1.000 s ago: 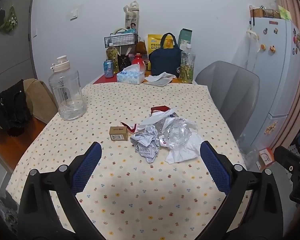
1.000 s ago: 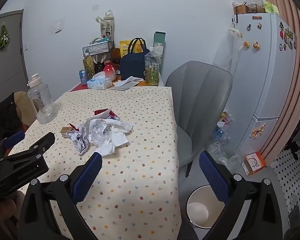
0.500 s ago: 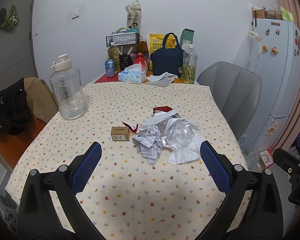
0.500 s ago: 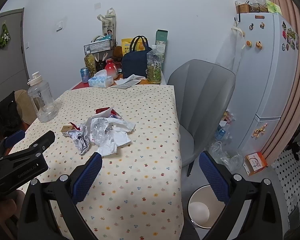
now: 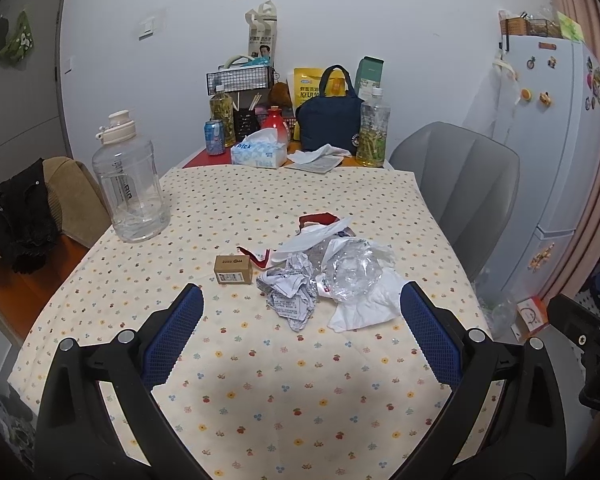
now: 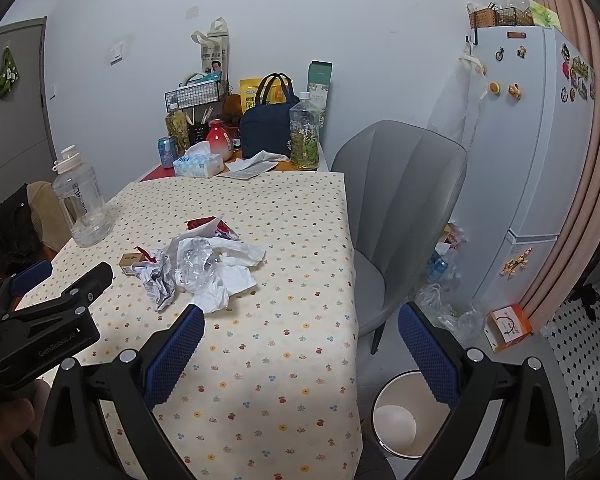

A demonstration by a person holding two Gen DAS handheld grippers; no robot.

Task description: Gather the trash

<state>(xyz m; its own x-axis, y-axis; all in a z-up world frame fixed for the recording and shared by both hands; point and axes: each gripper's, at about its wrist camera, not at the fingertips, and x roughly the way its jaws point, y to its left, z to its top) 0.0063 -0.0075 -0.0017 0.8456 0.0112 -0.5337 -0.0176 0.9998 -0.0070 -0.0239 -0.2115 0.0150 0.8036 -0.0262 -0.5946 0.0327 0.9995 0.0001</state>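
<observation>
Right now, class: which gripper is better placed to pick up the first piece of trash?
Left. The left gripper is open and faces the crumpled paper squarely. The right gripper, also open, points past the table edge toward the bin.

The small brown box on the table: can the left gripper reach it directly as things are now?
Probably yes. The left gripper is open, and only bare tablecloth lies before the small brown box, crumpled paper beside it.

The trash pile [image 6: 204,264] lies mid-table [image 6: 292,240], the small brown box [image 6: 131,260] touching its left edge. The right gripper [image 6: 298,336] spreads wide, empty. Right of the table, the bin [image 6: 404,420] stands on the floor.
</observation>
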